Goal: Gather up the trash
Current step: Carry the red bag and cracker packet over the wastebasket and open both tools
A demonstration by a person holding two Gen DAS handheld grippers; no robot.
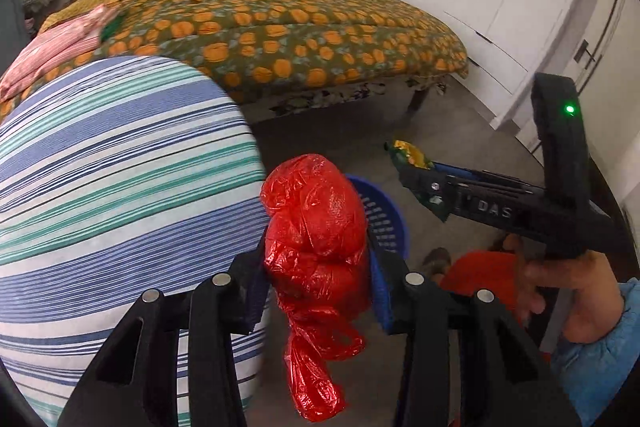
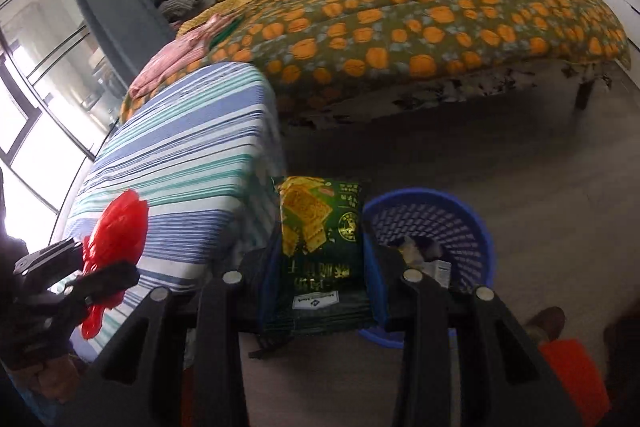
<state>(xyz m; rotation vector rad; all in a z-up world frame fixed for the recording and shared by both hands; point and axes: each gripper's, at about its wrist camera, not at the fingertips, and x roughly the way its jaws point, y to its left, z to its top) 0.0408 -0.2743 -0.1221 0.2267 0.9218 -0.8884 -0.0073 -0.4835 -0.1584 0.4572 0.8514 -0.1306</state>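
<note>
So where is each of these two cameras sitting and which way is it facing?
Left wrist: sits on the left gripper, looking down and forward past its jaws shut on the red plastic bag toward the bed; the right gripper and its hand show.
Right wrist: sits on the right gripper, looking down at the green snack packet in its jaws and the blue basket; the left gripper shows.
Shared: bed, striped cushion, basket, bag and packet.
</note>
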